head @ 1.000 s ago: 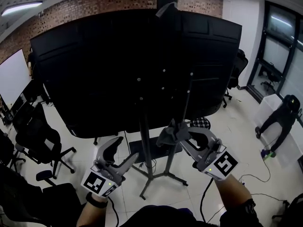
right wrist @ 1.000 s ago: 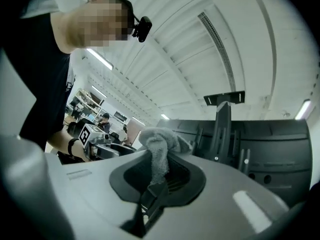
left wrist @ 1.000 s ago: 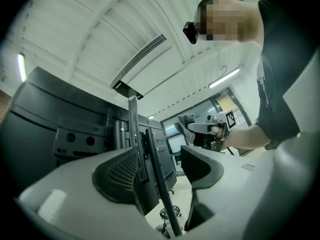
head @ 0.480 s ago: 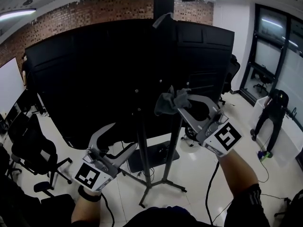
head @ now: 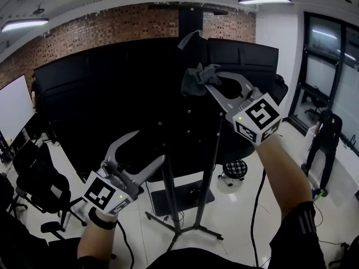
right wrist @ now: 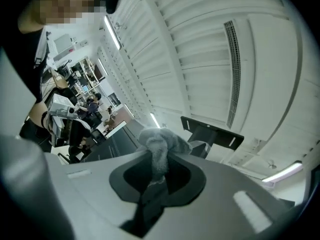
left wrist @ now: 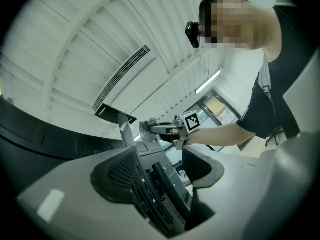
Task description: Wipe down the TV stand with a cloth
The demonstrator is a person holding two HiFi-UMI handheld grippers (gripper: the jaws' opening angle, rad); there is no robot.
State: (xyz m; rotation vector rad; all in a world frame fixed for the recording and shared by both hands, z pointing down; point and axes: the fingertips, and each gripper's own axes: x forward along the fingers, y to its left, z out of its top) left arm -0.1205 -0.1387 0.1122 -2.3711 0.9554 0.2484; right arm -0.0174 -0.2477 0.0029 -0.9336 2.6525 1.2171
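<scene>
Grey cloth [head: 194, 80] is sitting pinched between the right gripper's [head: 205, 78] closed jaws, high beside the TV stand [head: 170, 206] — the left gripper [head: 150, 146] is hanging low, jaws wide apart, gripping nothing.

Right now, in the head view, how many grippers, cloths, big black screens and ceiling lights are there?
Grippers: 2, the left gripper and the right gripper
Grey cloth: 1
Black screen: 1
Ceiling lights: 2
Total: 6
</scene>
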